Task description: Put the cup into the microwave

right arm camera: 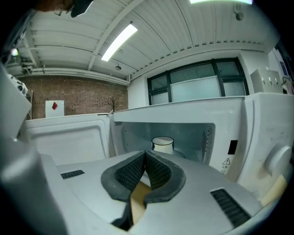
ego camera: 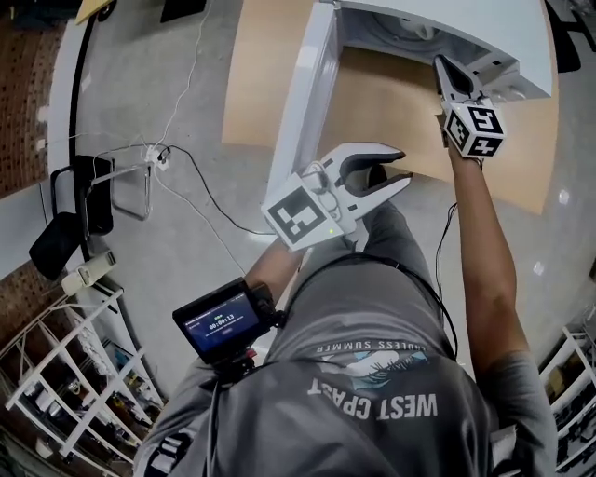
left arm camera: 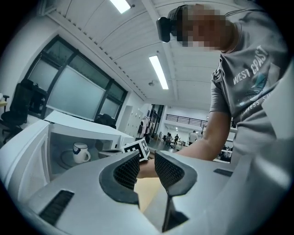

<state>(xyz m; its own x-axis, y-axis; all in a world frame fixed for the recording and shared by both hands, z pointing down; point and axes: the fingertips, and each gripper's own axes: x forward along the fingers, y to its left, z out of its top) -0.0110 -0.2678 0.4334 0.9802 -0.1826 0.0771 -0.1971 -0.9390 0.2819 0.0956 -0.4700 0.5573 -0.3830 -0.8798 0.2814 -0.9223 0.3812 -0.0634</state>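
A white cup with a dark handle stands on the turntable inside the open white microwave; in the right gripper view the cup shows just beyond the jaws. My right gripper is at the oven's mouth, shut with nothing between its pads. The left gripper hangs in front of the table near the open door; its jaws stand apart and empty. The right gripper's marker cube shows beyond them.
The microwave sits on a wooden table with its door swung out to the left. On the floor at left lie cables, a power strip, a black chair and a white wire rack.
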